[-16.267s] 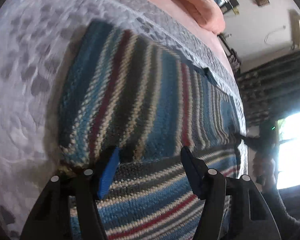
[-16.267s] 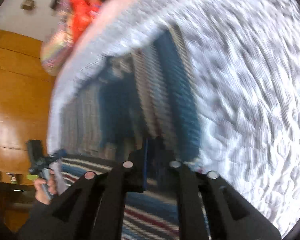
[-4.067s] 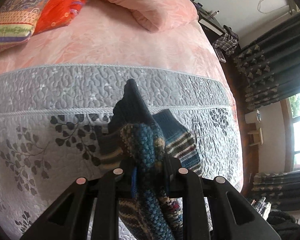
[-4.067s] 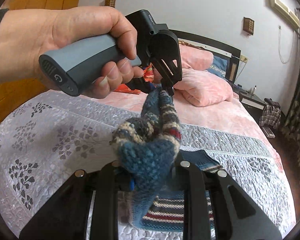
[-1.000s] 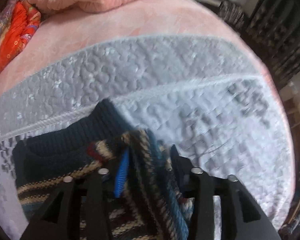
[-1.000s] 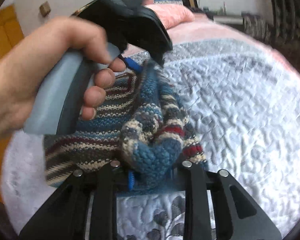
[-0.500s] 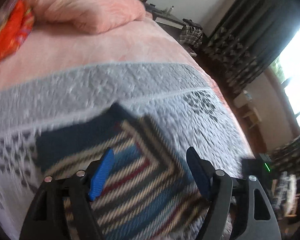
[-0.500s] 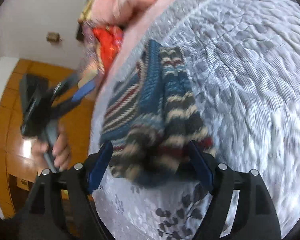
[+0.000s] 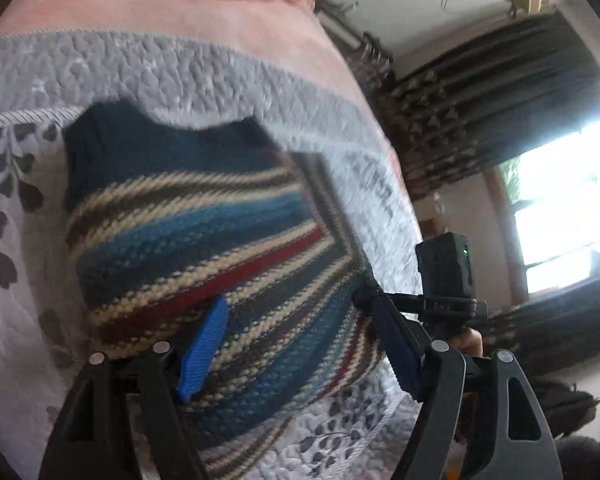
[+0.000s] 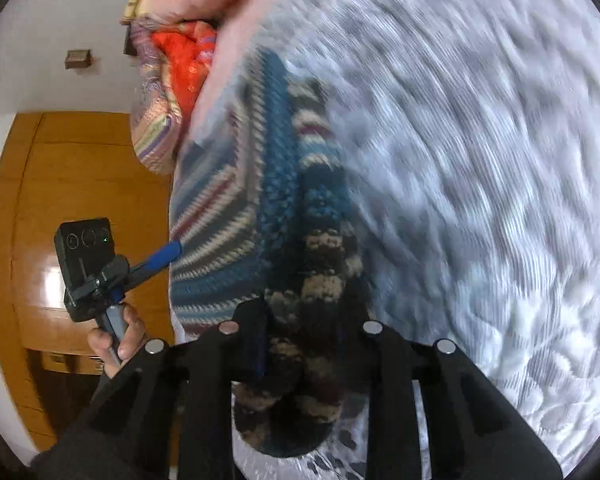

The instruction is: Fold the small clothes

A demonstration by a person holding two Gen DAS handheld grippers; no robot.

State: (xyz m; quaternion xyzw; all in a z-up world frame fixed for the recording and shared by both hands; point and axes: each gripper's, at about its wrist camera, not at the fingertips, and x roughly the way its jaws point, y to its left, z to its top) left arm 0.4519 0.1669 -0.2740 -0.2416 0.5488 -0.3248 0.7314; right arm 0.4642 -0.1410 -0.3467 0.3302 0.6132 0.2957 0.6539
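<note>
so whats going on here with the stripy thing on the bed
A person is folding a small striped knitted sweater on a grey quilted bedspread. The left gripper is open, hovering over the flat sweater body. The right gripper has a bunched fold of the knit between its fingers at the sweater's edge.

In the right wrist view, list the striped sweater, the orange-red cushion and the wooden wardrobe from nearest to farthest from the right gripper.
1. Striped sweater: a bunched fold sits between the fingers of the right gripper.
2. Orange-red cushion: upper left, at the far end of the bed.
3. Wooden wardrobe: left, off the bed. Its rank against the cushion is only a judgement in this blurred view.
</note>
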